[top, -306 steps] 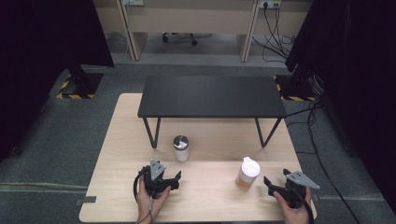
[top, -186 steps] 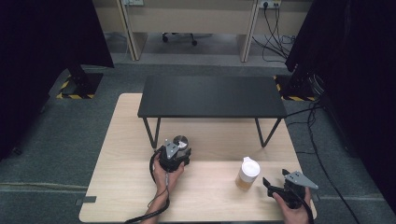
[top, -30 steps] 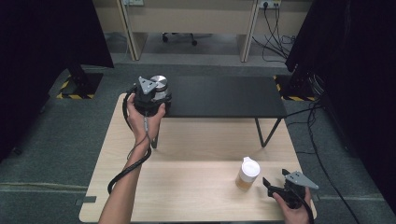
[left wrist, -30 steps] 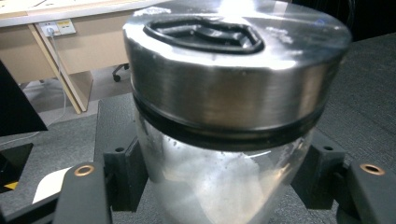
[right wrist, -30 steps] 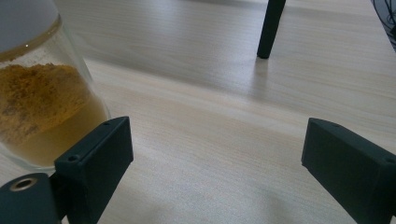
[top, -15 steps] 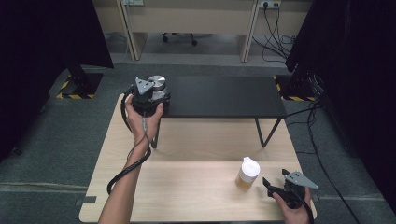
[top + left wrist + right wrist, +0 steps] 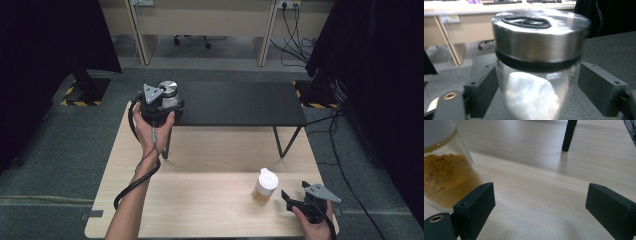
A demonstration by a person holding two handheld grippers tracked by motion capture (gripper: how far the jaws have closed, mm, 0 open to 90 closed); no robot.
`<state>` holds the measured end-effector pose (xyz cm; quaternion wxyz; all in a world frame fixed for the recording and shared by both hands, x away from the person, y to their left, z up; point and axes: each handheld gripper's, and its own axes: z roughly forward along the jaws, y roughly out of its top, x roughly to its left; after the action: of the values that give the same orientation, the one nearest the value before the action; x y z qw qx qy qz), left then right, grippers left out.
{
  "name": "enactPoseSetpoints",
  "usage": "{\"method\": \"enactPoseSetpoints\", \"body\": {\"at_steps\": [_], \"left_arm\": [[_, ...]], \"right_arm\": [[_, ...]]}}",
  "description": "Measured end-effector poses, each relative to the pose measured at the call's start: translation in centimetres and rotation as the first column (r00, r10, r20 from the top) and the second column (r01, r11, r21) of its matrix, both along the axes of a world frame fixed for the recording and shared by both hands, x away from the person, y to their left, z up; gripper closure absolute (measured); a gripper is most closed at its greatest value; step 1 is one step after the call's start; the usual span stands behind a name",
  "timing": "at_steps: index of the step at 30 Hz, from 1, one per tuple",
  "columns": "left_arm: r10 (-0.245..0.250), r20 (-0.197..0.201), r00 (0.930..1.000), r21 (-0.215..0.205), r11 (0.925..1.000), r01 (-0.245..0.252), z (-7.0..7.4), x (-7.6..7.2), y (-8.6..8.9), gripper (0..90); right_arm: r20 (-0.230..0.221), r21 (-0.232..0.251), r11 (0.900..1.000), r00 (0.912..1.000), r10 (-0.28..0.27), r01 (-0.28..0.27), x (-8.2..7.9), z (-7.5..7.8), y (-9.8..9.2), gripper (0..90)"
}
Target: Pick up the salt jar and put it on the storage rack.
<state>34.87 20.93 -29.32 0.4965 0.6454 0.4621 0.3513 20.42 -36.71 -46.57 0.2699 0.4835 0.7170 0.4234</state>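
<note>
Now the left gripper [image 7: 534, 82], jaws just opening, is flanking a clear glass jar [image 7: 536, 75] with a brushed-steel lid on the matte black shelf [image 7: 240, 102]; the right gripper [image 7: 541, 207] is resting spread on the bench [image 7: 200, 200].

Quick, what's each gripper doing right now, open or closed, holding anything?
Left gripper: jaws have just been opening, now off the steel-lidded jar standing between them on the black shelf.
Right gripper: open, holding nothing.

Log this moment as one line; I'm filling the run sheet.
left gripper: jaws just opening, off jar | jar: on shelf | right gripper: open beside spice jar
</note>
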Motion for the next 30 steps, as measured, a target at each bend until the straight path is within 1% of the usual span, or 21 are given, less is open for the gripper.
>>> {"method": "enactPoseSetpoints", "body": {"at_steps": [2,4,7,11,13,15,17,19,21,23,26,27,29,30], "left_arm": [[0.001,0.016,0.9999,0.002,1.0,-0.001,-0.3,-0.8,-0.2,10.1],[0.004,0.03,0.9995,0.014,0.9999,-0.004,-0.5,-1.5,-0.4,5.7],[0.006,0.044,0.999,0.007,1.0,-0.006,-0.8,-2.3,-0.4,2.7],[0.009,0.05,0.9987,0.024,0.9997,-0.01,-1.0,-3.0,-0.2,2.6],[0.004,0.047,0.9989,0.019,0.9998,-0.005,-1.2,-3.3,0.1,2.3],[-0.002,0.051,0.9987,0.031,0.9995,0.0,-1.5,-3.7,0.2,2.4],[0.0,0.055,0.9985,0.026,0.9997,-0.002,-1.8,-4.1,0.4,3.0],[0.002,0.056,0.9984,0.031,0.9995,-0.004,-2.1,-4.5,0.6,3.0],[0.001,0.056,0.9984,0.017,0.9999,-0.002,-2.5,-4.9,0.9,3.0],[-0.003,0.055,0.9985,0.025,0.9997,0.002,-3.0,-5.4,0.9,3.0],[-0.01,0.069,0.9976,0.027,0.9996,0.008,-3.7,-6.2,0.9,3.1],[-0.01,0.076,0.9971,0.021,0.9997,0.008,-4.0,-6.4,0.8,3.3],[-0.017,0.077,0.9969,0.005,0.9998,0.017,-4.4,-6.8,0.8,3.4],[-0.024,0.078,0.9967,0.004,0.9997,0.023,-4.6,-7.0,0.8,3.4]], "right_arm": [[0.0,0.001,1.0,1.0,-0.001,0.001,0.0,0.0,0.0,9.1],[-0.002,0.005,1.0,1.0,-0.003,0.003,0.0,0.0,0.0,9.1],[-0.002,0.009,1.0,1.0,-0.006,0.006,0.0,0.0,-0.1,9.1],[-0.001,0.005,1.0,1.0,-0.006,0.006,0.0,0.0,0.0,9.1],[-0.001,0.007,1.0,1.0,-0.007,0.007,0.0,0.0,0.0,9.1],[-0.001,0.008,1.0,1.0,-0.007,0.007,0.0,0.0,-0.1,9.1],[-0.002,0.008,1.0,1.0,-0.007,0.007,0.0,0.0,-0.1,9.1],[-0.002,0.006,1.0,1.0,-0.008,0.008,0.0,0.0,0.0,9.1],[0.0,0.005,1.0,1.0,-0.007,0.007,0.0,0.0,0.0,9.1],[0.0,0.005,1.0,1.0,-0.008,0.008,0.0,0.0,0.0,9.1],[-0.001,0.0,1.0,1.0,-0.006,0.006,0.0,0.0,0.0,9.1],[0.001,-0.002,1.0,1.0,-0.005,0.005,0.0,0.0,0.0,9.1],[0.004,-0.002,1.0,1.0,-0.006,0.006,0.0,0.0,0.1,9.1],[0.003,-0.001,1.0,1.0,-0.007,0.007,0.0,0.0,0.0,9.1]]}}
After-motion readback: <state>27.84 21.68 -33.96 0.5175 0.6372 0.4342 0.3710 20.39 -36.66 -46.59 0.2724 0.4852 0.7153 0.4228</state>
